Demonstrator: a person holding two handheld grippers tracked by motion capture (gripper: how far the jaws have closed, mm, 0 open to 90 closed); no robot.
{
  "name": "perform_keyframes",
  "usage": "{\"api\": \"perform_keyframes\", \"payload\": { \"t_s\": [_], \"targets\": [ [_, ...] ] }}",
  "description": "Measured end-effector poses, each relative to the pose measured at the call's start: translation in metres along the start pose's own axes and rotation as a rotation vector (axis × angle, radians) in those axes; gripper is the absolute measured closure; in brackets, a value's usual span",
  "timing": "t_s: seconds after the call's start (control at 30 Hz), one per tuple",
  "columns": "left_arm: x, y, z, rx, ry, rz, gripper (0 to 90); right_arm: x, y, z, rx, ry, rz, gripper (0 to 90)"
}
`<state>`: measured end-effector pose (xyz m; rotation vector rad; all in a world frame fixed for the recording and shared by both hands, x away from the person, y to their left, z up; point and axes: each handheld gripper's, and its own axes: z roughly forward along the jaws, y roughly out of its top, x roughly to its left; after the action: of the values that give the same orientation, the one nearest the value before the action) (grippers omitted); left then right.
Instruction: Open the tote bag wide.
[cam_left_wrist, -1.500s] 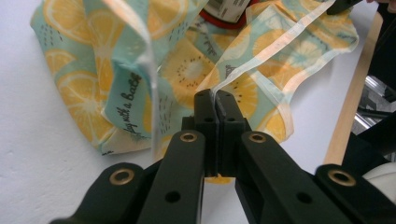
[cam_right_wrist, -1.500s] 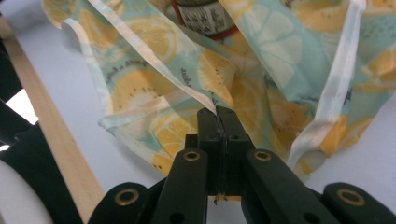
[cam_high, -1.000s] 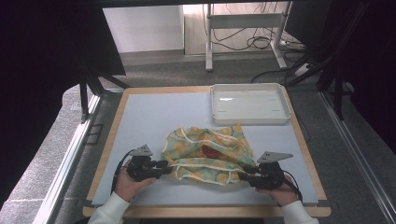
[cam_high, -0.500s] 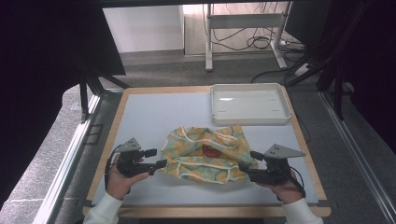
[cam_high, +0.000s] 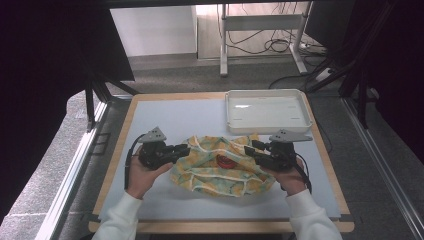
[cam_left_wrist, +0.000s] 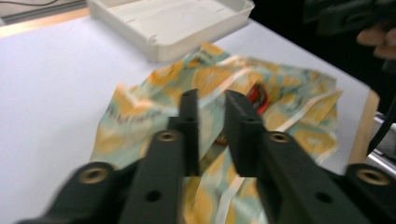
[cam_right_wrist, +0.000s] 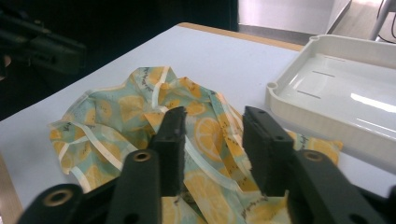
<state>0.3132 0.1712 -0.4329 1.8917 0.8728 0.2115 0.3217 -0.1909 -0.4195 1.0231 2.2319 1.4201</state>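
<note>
Grippers raised level over crumpled lemon-print cloth (cam_high: 220, 167): left gripper (cam_high: 184, 149) at nine o'clock, right gripper (cam_high: 251, 150) at three, jaws just closing, gapped, cloth not clamped.

Left gripper (cam_left_wrist: 211, 109) motion-blurred; cloth (cam_left_wrist: 285, 119) too

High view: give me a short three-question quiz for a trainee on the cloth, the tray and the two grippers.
1. True or false: the patterned cloth lies inside the white tray.
2. The cloth lies: A) between the left gripper and the right gripper, B) left of both, C) off the table.
3. Which fruit is printed on the cloth?
Key: 1 false; 2 A; 3 citrus slices, lemon-like.
</note>
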Motion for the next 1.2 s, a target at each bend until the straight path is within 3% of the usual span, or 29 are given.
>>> {"api": "perform_keyframes", "payload": {
  "t_s": [0.07, 0.17, 0.27, 0.37, 0.6, 0.93, 1.2],
  "targets": [
    [-0.001, 0.005, 0.007, 0.004, -0.021, 0.004, 84.6, 0.001, 0.001, 0.004, 0.008, 0.008, -0.010, 65.8],
    [-0.003, 0.000, 0.015, 0.040, -0.033, 0.015, 88.3, 0.004, -0.003, 0.006, 0.034, 0.020, -0.036, 73.3],
    [-0.001, -0.008, 0.018, 0.053, -0.039, -0.013, 90.0, 0.004, -0.008, 0.006, 0.054, 0.040, -0.039, 80.8],
    [-0.001, -0.013, 0.017, 0.061, -0.040, -0.017, 90.0, 0.003, -0.013, 0.006, 0.068, 0.051, -0.029, 86.0],
    [-0.003, -0.015, 0.016, 0.071, -0.049, -0.005, 90.0, 0.006, -0.019, 0.001, 0.083, 0.073, -0.038, 88.8],
    [-0.009, -0.028, 0.037, 0.147, -0.076, 0.003, 90.0, 0.008, -0.028, 0.008, 0.131, 0.089, -0.061, 88.9],
    [-0.010, -0.032, 0.043, 0.173, -0.083, 0.007, 90.0, 0.011, -0.036, 0.015, 0.181, 0.103, -0.084, 88.9]
  ]
}}
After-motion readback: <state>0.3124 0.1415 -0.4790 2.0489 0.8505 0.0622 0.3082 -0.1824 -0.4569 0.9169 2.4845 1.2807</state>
